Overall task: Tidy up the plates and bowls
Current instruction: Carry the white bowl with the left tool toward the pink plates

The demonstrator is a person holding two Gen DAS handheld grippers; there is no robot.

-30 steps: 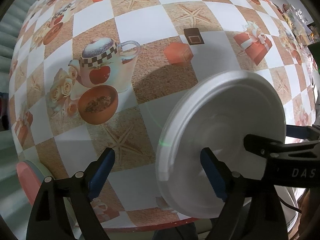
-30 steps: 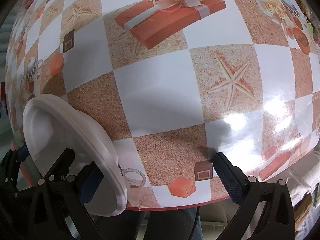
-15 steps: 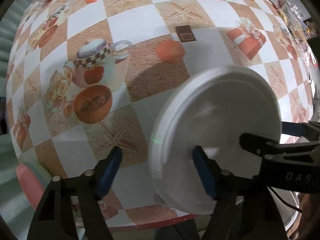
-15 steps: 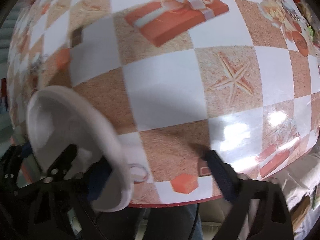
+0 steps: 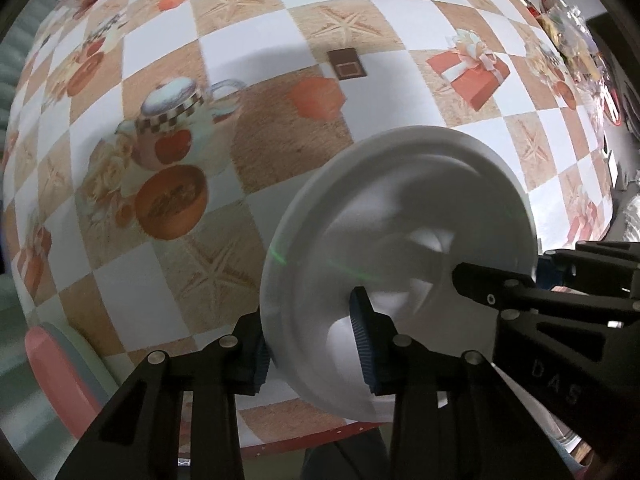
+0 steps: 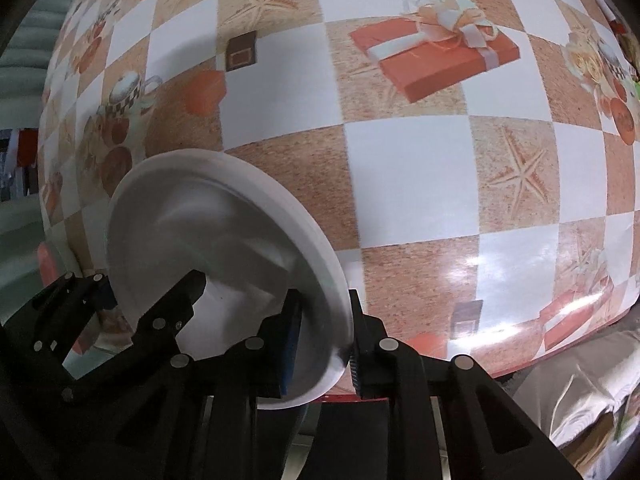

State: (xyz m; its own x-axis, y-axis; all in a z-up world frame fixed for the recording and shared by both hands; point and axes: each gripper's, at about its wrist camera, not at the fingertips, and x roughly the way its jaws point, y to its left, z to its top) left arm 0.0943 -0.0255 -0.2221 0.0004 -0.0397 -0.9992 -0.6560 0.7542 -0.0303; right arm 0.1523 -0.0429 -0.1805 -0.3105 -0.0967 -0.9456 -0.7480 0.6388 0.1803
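Note:
A white plate hangs tilted above the near edge of the table, its rim caught from two sides. My left gripper is closing on the plate's left rim, one blue pad inside the dish and the other behind the rim. In the right wrist view the same plate fills the lower left. There my right gripper is closing on its right rim, with a pad on each face. One of the right gripper's fingers reaches over the plate from the right.
The table wears a checked cloth printed with starfish, gift boxes and teapots; its red front edge runs just below the grippers. A pink and grey object sits off the lower left corner. Pale fabric lies below the table at right.
Both pairs of jaws have narrowed from wide apart to pinching the plate's rim. The plate has tipped up more steeply, and the right wrist view has slid sideways across the cloth.

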